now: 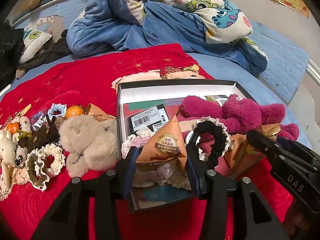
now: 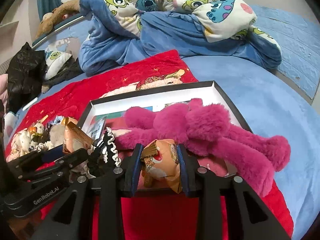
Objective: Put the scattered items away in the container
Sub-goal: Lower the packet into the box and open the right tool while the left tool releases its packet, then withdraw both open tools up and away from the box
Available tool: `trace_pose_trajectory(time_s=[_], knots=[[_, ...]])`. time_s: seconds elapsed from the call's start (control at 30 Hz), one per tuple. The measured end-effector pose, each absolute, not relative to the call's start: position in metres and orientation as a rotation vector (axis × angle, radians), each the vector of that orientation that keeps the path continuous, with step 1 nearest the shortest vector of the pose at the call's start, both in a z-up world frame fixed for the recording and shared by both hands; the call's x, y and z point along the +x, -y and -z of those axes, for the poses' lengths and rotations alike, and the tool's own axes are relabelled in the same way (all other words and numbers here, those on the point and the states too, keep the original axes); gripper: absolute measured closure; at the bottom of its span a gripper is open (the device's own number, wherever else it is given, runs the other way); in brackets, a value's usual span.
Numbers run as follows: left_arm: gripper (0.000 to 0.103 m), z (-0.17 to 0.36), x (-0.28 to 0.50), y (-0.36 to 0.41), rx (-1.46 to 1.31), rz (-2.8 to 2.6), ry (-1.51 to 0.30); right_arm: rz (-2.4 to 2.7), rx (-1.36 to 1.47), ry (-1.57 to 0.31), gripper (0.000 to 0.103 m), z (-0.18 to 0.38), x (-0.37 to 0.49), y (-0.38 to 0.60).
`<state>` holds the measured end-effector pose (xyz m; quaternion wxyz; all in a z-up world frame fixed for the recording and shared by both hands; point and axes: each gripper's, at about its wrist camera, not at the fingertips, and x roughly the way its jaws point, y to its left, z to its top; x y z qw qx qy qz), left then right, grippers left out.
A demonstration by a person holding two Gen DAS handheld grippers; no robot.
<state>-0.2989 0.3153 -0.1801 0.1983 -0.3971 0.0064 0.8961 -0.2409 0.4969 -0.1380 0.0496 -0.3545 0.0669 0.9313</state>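
Left gripper: closed on an orange snack packet, held over the near end of the box.
Right gripper: clamped on a second orange packet, also above the box's near edge.
Box: black-walled, white inside, on the red blanket on the bed; holds a magenta plush toy, a black crocheted scrunchie and barcoded cards.
Still outside, left of the box: beige plush, brown-and-cream scrunchie, orange fruit, pale blue scrunchie.
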Motion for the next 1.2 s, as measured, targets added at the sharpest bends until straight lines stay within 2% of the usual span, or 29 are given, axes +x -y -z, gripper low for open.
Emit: trace_pose_trajectory(time_s=[0.17,0.2,0.23,0.27,0.3,0.33,0.47,0.6,0.8,1.2], knots=[[0.050,0.182,-0.298,-0.320,-1.095,-2.506,-0.055,-2.821,-1.088,-0.195,0.069,0.143,-0.243,-0.499],[0.047,0.183,-0.297,-0.322,-1.096,-2.507,-0.075,-2.819,-1.091,-0.195,0.067,0.144,-0.243,-0.500],[0.035,0.184,-0.298,-0.324,-1.105,-2.499,-0.091,-2.816,-1.098,-0.198,0.064,0.144,-0.243,-0.500],[0.027,0.186,-0.299,-0.328,-1.119,-2.472,-0.102,-2.808,-1.101,-0.184,0.042,0.143,-0.243,-0.500],[0.011,0.187,-0.298,-0.330,-1.115,-2.449,-0.102,-2.812,-1.093,-0.170,0.026,0.142,-0.242,-0.499],[0.000,0.186,-0.296,-0.333,-1.101,-2.429,-0.099,-2.819,-1.073,-0.158,0.001,0.140,-0.240,-0.498],[0.000,0.178,-0.286,-0.341,-1.065,-2.495,-0.188,-2.850,-1.036,-0.156,0.000,0.132,-0.237,-0.496],[0.000,0.176,-0.289,-0.332,-1.086,-2.483,-0.098,-2.838,-1.038,-0.162,0.000,0.130,-0.236,-0.497],[0.000,0.175,-0.291,-0.324,-1.094,-2.487,-0.068,-2.825,-1.015,-0.211,0.000,0.126,-0.233,-0.503],[0.000,0.157,-0.291,-0.307,-1.075,-2.520,-0.053,-2.846,-1.012,-0.194,0.000,0.112,-0.230,-0.491]])
